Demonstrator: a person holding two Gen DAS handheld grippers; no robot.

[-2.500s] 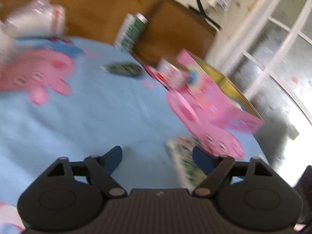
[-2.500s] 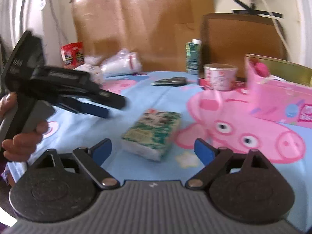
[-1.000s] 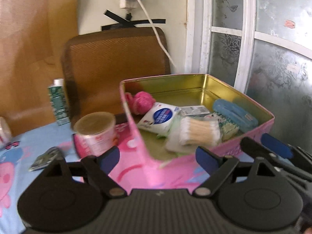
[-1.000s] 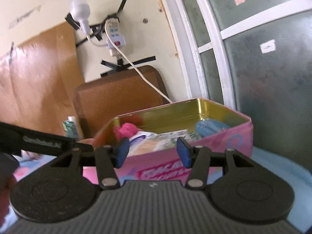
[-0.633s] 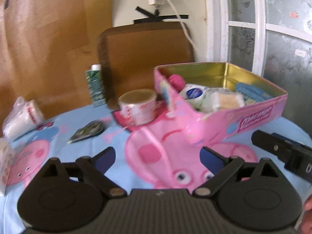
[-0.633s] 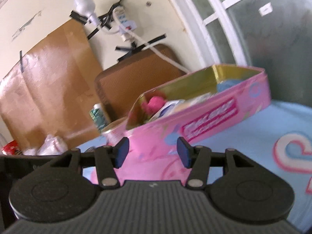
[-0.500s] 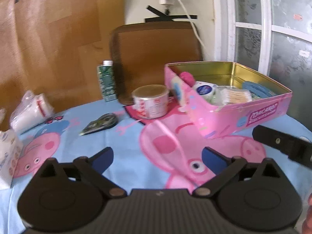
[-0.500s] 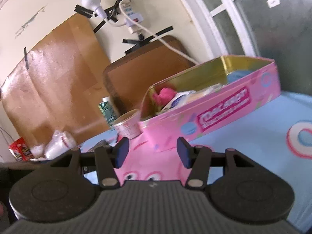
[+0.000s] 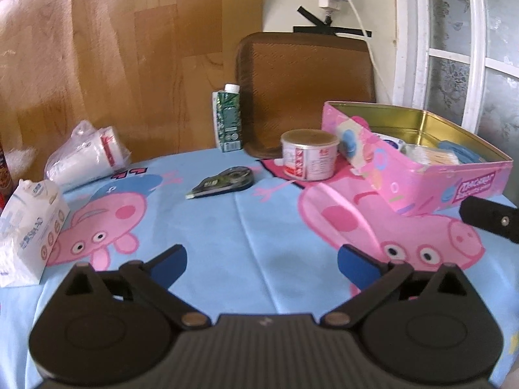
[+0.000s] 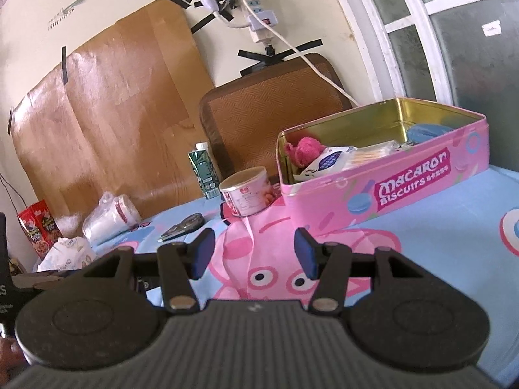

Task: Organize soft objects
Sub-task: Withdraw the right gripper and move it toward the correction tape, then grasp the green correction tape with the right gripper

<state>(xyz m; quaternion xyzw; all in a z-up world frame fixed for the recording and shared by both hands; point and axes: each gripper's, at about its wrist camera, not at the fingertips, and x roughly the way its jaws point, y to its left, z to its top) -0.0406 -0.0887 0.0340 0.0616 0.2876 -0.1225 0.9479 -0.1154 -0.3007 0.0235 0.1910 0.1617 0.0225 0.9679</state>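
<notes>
Hovering both my grippers empty over the blue cartoon tablecloth (image 9: 227, 227).

My left gripper (image 9: 261, 261) has just spread wide, nothing between its fingers; my right gripper (image 10: 251, 254) stands partly parted, also released. The pink tin (image 10: 405, 184) sits far right on the cloth, its long axis running left-right, soft packs inside; a tissue pack (image 9: 27, 227) lies far left.

Tissue pack (image 9: 27, 227) cut by left edge; tin (image 9: 421, 175) contents half-hidden.
</notes>
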